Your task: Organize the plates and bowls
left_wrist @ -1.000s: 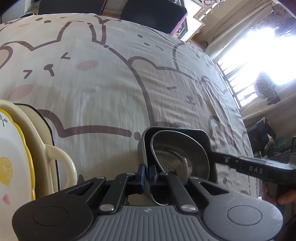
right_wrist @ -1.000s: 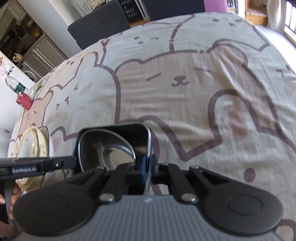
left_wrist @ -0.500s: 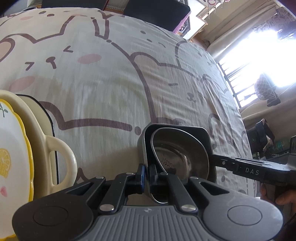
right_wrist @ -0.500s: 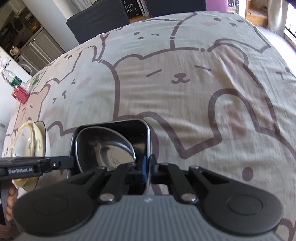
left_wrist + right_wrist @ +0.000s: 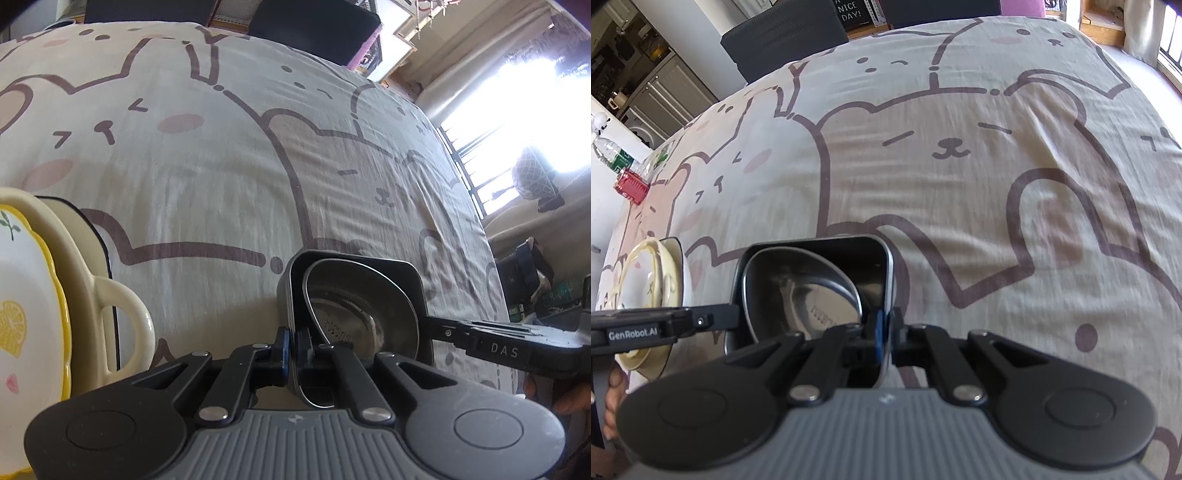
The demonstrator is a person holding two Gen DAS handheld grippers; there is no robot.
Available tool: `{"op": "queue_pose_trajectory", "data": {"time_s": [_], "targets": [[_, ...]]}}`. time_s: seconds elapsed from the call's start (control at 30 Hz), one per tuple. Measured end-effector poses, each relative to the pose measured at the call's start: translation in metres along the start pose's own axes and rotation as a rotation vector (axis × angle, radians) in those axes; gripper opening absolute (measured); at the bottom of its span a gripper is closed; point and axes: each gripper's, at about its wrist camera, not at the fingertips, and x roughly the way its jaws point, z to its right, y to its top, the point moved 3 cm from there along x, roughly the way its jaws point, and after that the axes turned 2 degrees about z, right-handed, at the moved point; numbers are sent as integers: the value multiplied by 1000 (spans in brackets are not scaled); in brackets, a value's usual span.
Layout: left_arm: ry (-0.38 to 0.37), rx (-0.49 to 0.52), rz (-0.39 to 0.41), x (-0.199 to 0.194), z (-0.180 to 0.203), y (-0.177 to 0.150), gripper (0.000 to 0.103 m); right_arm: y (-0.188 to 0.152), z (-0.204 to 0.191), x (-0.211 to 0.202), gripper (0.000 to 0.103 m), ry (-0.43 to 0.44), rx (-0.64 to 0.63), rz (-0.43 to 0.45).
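both grippers, the left gripper (image 5: 293,349) and the right gripper (image 5: 886,328), pinch opposite walls of the black dish (image 5: 354,266), likely keeping it level with the steel bowl (image 5: 364,314) inside, near the cream stack (image 5: 92,280).

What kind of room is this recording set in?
Probably a home dining area beside a kitchen: a table under a cartoon-bear tablecloth, dark chairs at its far edge, kitchen cabinets behind, and a curtained window.
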Motion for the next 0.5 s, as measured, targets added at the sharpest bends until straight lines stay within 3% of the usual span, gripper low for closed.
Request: {"op": "queue_pose_trajectory", "data": {"time_s": [0.5], "targets": [[-95, -26, 120, -38, -1, 15, 3, 3, -1, -43, 5, 55, 34, 134]]}}
